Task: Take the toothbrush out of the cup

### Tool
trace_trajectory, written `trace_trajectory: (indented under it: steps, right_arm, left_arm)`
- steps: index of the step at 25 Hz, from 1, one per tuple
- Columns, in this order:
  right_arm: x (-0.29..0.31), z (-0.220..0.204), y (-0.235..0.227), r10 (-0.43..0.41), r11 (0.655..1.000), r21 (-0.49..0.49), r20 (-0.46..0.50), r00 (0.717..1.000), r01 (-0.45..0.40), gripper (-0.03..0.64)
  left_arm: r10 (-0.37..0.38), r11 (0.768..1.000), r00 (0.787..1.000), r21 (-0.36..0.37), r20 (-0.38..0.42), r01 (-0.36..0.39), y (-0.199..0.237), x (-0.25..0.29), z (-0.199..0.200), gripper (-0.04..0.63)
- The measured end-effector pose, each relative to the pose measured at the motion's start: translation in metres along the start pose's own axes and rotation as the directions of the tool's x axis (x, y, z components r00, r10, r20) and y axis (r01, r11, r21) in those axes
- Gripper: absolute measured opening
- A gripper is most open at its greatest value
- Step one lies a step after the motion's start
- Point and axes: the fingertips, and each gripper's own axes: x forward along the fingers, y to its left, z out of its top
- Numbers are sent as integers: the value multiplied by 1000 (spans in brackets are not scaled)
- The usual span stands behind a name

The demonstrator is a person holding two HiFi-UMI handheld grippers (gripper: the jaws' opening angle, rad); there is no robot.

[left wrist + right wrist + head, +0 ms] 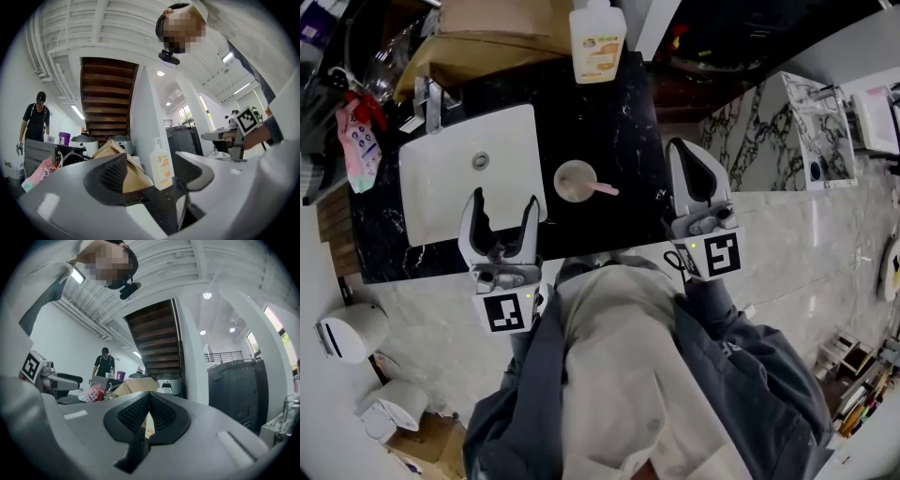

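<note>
Black desk [619, 122], near front edge: toothbrush [606, 188] is in the cup [575, 181], nothing done yet; your left gripper [505, 199] fingers [472, 225] released, right gripper [684, 146] clenched empty.

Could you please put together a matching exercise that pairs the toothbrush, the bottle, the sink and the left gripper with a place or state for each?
Things:
1. toothbrush
2. bottle
3. sink
4. left gripper

Places or states:
A. jaws apart, nothing between them
B. at the far edge of the counter
C. leaning in the cup
D. set in the counter's left part, as the head view shows it

Pairs: 1-C, 2-B, 3-D, 4-A.
</note>
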Motion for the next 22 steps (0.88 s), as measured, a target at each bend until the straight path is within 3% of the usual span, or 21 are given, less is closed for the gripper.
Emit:
trace_trajectory:
  steps: [22]
  right_arm:
    - [-13,-8,-3,-33,999,22,-8,999,33,2]
  left_arm:
    - [-118,992,993,29,-30,119,-33,10,-5,342]
